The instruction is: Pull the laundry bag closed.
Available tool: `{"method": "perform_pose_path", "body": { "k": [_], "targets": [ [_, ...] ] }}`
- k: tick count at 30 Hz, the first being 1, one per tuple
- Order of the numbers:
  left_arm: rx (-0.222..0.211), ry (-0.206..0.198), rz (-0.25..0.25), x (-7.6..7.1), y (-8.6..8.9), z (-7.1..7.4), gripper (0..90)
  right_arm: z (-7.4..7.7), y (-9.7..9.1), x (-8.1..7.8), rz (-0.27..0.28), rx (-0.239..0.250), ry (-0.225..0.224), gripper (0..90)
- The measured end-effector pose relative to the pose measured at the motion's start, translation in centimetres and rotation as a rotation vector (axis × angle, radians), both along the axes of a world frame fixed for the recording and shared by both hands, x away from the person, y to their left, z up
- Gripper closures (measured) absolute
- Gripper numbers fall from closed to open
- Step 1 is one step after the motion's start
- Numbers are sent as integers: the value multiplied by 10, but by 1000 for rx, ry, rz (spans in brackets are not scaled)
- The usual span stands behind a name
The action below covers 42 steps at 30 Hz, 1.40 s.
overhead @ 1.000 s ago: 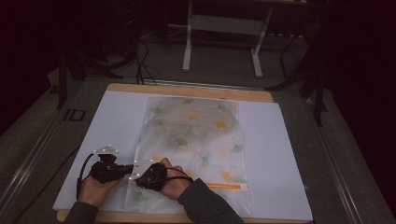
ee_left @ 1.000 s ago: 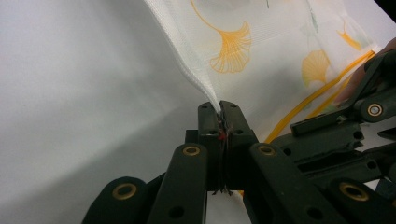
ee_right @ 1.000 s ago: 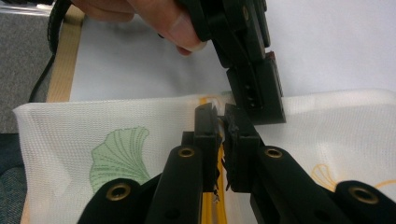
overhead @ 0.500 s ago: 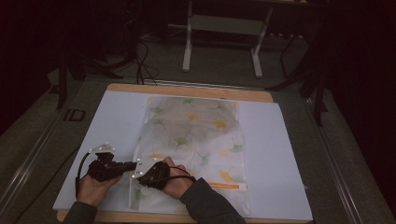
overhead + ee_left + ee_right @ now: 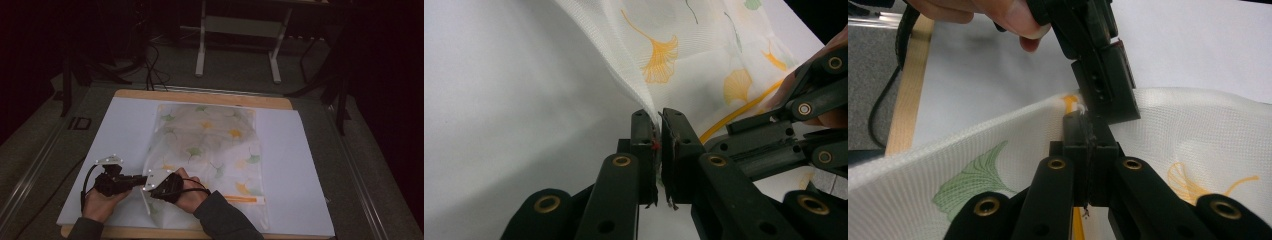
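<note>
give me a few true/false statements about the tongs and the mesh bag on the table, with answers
1. Both tongs, left and right, are shut on the bag's edge. True.
2. The bag has a blue star print. False: it shows yellow and green ginkgo-like leaves.
3. The two tongs pinch the bag close together, at its near left corner. True.
4. The bag lies on bare wood. False: it lies on a white sheet over the wooden board.
5. The bag's yellow strip runs along its far end. False: it is at the near end, beside the right hand.
</note>
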<state>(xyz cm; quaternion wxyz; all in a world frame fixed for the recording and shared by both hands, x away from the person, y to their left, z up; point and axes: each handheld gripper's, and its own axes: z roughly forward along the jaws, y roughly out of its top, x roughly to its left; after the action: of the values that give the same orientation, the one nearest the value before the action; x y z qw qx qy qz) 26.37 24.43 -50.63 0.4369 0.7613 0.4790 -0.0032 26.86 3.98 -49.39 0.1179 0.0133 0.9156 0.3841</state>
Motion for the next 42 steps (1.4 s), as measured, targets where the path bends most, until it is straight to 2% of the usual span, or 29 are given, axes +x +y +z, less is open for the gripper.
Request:
{"method": "perform_pose_path", "body": {
  "k": [4,9,23,28,32,40,42],
  "targets": [
    [29,-6,2,0,-2,3,891,-1,-1,0,0,-4,-4,900],
    [25,-8,8,0,-3,5,894,-2,1,-1,6,-13,-18,900],
    [-4,-1,26,0,-2,7,895,-9,5,-3,6,-44,-63,852],
    [-16,-1,33,0,-1,8,895,-12,8,-4,-4,-61,-93,824],
    [-20,3,35,0,-1,8,895,-14,10,-3,-7,-55,-88,816],
    [-35,4,50,0,1,8,895,-16,13,-6,3,-49,-109,690],
    [-38,8,53,1,1,8,895,-16,15,-7,10,-59,-118,751]
  ]
}}
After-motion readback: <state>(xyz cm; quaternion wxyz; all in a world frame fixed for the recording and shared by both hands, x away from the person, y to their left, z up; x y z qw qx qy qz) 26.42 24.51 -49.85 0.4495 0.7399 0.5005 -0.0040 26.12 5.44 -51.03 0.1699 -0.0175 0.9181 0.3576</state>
